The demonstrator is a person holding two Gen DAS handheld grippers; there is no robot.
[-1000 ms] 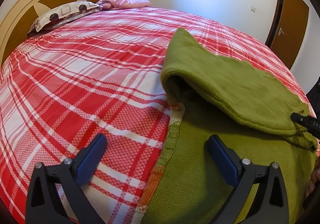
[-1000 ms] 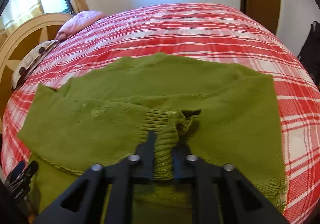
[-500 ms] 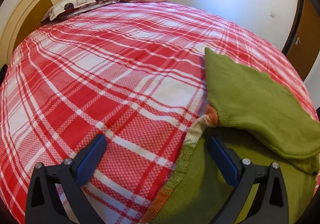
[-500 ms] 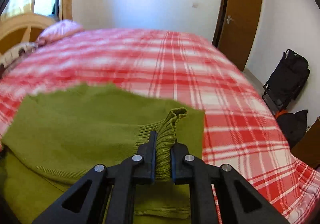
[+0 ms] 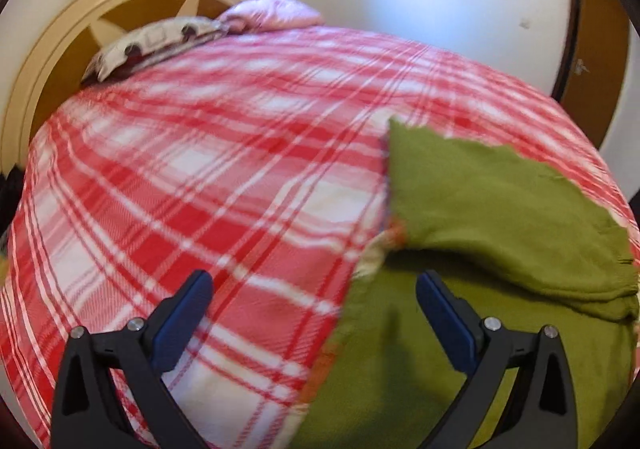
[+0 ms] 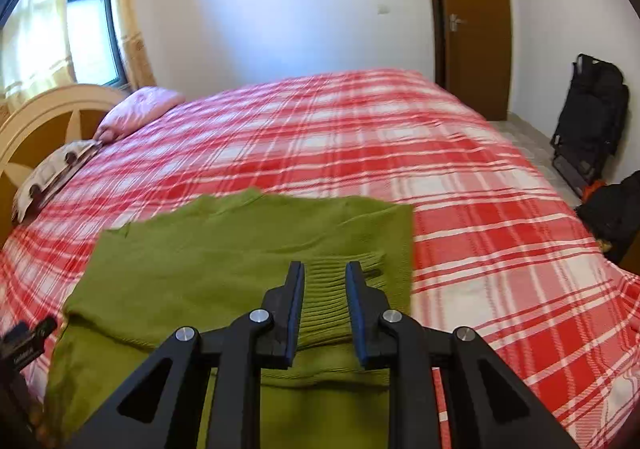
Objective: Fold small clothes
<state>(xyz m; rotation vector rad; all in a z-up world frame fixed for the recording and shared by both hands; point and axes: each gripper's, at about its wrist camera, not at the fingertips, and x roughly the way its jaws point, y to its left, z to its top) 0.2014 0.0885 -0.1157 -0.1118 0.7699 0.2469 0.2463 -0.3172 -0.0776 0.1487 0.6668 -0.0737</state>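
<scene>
A: Status on the fold?

B: Olive-green knitted sweater (image 6: 224, 261) lies on the red-and-white plaid bedspread (image 6: 460, 185), near edge of the bed, at 6 o'clock in both wrist views. One sleeve is laid across the body, its ribbed knit cuff (image 6: 324, 301) landing near the sweater's right side edge.

A: Right gripper?

B: Right gripper (image 6: 323, 309) has just been opening. Jaws parted a little, not wide. The cuff sits between the blue pads (image 6: 297, 313), but they look clear of it. I'd call it released, not pinched.

A: Left?

B: Left gripper (image 5: 314, 313) is spread wide and holds nothing. It hangs over the sweater's left hem, one finger above plaid, the other above green knit. The view is motion-blurred, so I can't tell whether it touches the cloth.

A: How to finish this step cleanly?

B: My read: open the right jaws a bit more before pulling back, then lift straight up so the ribbing doesn't snag and drag the sleeve off line. Check that the cuff lies flat, no curl. The sleeve fold at 3 o'clock in the left view looks puffy, so press it down before the next fold.

A: Risk?

B: Loose knit. It catches on pad edges easily.

A: Anything in the way?

B: No. Patterned pillow (image 6: 56, 173) and pink pillow (image 6: 138, 109) sit at the headboard, well apart from the sweater.
</scene>
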